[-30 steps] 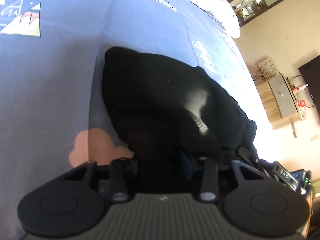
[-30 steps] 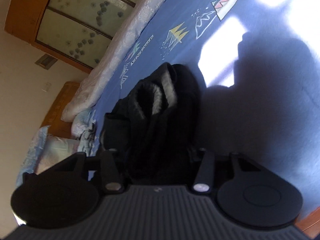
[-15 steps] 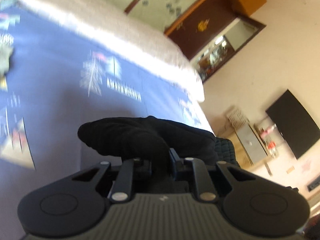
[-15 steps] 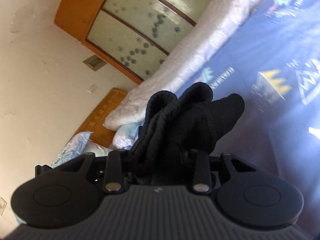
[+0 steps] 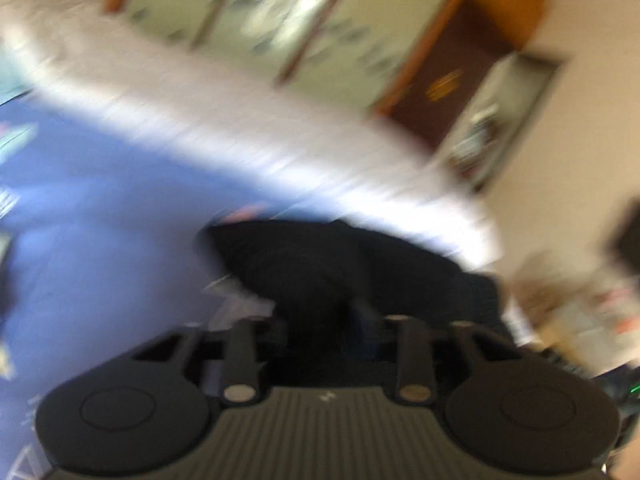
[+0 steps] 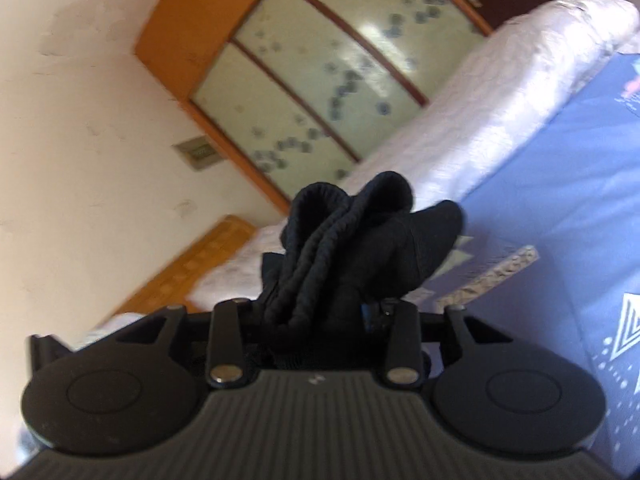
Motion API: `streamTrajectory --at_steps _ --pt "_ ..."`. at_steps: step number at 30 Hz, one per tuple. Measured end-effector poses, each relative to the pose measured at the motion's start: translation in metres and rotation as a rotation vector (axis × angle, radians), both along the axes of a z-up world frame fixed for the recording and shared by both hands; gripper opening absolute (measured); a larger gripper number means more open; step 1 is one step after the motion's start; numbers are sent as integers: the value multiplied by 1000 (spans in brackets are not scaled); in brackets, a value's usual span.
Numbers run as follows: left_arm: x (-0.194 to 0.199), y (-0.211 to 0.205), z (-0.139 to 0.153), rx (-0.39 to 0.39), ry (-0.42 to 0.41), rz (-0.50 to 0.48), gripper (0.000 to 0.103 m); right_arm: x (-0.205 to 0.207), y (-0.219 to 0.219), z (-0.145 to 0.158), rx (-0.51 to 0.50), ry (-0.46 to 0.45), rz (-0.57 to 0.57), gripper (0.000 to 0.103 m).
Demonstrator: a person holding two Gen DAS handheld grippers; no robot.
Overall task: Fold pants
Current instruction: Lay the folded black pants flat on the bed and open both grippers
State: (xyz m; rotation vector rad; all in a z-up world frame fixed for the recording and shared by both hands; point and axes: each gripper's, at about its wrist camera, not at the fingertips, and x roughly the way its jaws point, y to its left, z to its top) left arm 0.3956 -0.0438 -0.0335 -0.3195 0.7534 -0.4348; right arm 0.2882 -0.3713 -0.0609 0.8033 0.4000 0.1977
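Note:
The black pants [image 5: 340, 264] hang bunched from my left gripper [image 5: 320, 316], whose jaws are opening with the cloth still pressed between them; this view is blurred. In the right wrist view the pants [image 6: 360, 232] stand up in a thick wad, ribbed waistband on the left. My right gripper [image 6: 320, 308] grips that wad and its jaws are opening too, with cloth filling the gap. Both grippers are lifted above the blue printed bedsheet [image 5: 100, 220], which shows at the right [image 6: 560, 200] in the right wrist view. The fingertips are hidden by the cloth.
A white quilt [image 5: 240, 128] [image 6: 500, 80] lies along the far side of the bed. Behind it stands a wooden wardrobe with patterned glass doors [image 6: 320, 80]. A wooden headboard [image 6: 192, 272] is at the left, and a dark brown door [image 5: 440, 92] is beyond the bed.
Both grippers have lifted the pants off the sheet and swung toward the wardrobe side. The cloth, spread flat a second ago, now hangs bunched in the jaws.

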Motion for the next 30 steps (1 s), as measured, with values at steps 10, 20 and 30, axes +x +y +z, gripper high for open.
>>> streamTrajectory --at_steps 10,20,30 --pt "-58 -25 -61 359 110 99 34 -49 18 -49 -239 285 -67 57" --pt "-147 -32 -16 393 93 62 39 -107 48 -9 -299 292 -12 68" --pt "-257 -11 25 448 -11 57 49 -215 74 16 -319 264 -19 78"
